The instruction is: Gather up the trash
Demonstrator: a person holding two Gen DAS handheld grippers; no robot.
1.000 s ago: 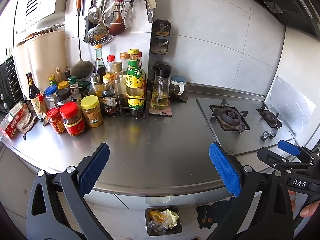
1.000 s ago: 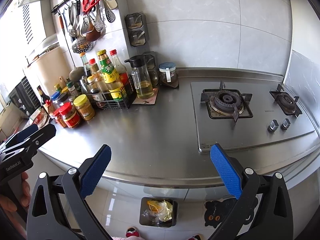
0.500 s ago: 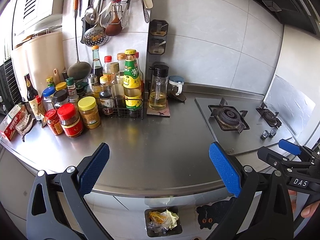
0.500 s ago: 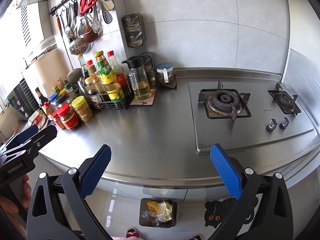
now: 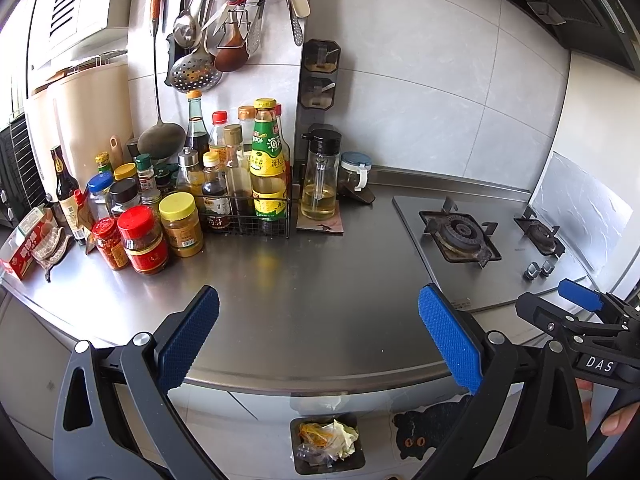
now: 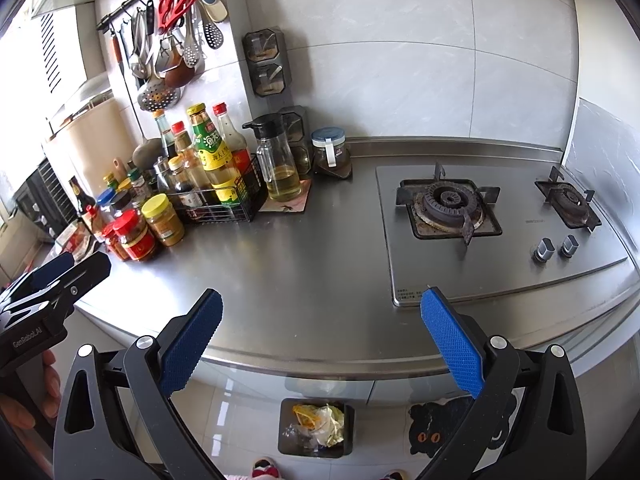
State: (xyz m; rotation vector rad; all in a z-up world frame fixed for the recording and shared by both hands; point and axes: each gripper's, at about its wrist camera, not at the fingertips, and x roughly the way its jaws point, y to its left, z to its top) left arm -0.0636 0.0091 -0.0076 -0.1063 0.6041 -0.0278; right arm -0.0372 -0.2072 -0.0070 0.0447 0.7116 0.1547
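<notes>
A dark bin point(image 5: 358, 462) point(image 6: 350, 420) stands on the floor below the counter's front edge, holding crumpled paper, orange scraps and clear wrap point(image 5: 327, 438) point(image 6: 318, 426). My left gripper point(image 5: 320, 340) hangs open above the steel counter point(image 5: 304, 292) with nothing between its blue pads. My right gripper point(image 6: 322, 340) is open too, empty, over the same front edge. Each gripper shows in the other's view: the right one at the right edge point(image 5: 580, 312), the left one at the left edge point(image 6: 48, 280). No loose trash shows on the counter.
Jars and sauce bottles point(image 5: 176, 208) crowd the back left, some in a wire rack point(image 6: 224, 200). An oil jug point(image 5: 320, 176) stands on a mat. The gas hob point(image 6: 460, 208) fills the right side. Utensils point(image 5: 224, 20) hang on the wall. A cat mat point(image 6: 436, 428) lies on the floor.
Both views drift slightly: the counter items shift a little left and up in the frames. Both grippers stay open and empty.
</notes>
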